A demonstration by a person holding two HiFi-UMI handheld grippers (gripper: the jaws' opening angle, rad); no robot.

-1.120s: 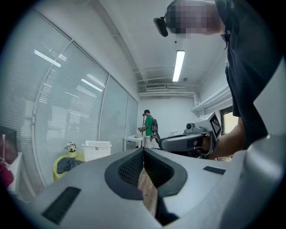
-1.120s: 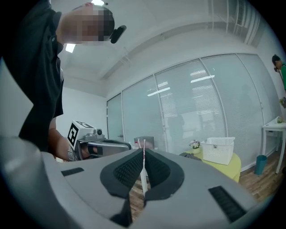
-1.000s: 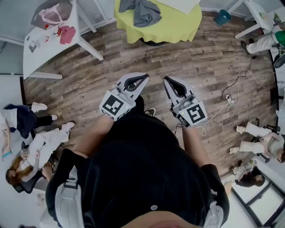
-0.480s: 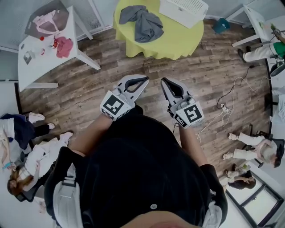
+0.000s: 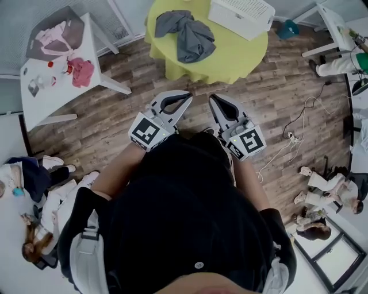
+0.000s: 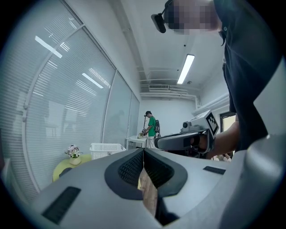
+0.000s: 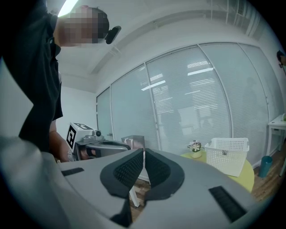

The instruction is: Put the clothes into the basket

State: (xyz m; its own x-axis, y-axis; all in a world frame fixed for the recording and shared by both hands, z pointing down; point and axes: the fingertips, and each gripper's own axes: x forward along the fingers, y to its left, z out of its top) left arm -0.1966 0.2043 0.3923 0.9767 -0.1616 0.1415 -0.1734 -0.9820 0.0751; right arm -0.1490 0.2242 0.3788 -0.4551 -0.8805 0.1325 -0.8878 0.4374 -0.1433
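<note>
Grey clothes (image 5: 187, 31) lie in a heap on the round yellow-green table (image 5: 230, 54) at the top of the head view. A white slatted basket (image 5: 240, 16) stands beside them on the same table; it also shows as the basket (image 7: 228, 154) in the right gripper view and the basket (image 6: 106, 148) in the left gripper view. My left gripper (image 5: 187, 96) and right gripper (image 5: 211, 99) are held side by side over the wooden floor, short of the table. Both are shut with nothing between the jaws, as the left gripper (image 6: 143, 150) and right gripper (image 7: 144, 153) views confirm.
A white table (image 5: 40, 100) at the left carries pink clothes (image 5: 82, 70) and a grey bag (image 5: 54, 35). A cable with a power strip (image 5: 293, 135) lies on the floor at the right. People sit along both side edges. A small flower vase (image 7: 195, 147) stands on the yellow-green table.
The yellow-green table, the clothes and the basket have come nearer and lower in the head view as both grippers travelled towards them. Both stay shut and empty.
</note>
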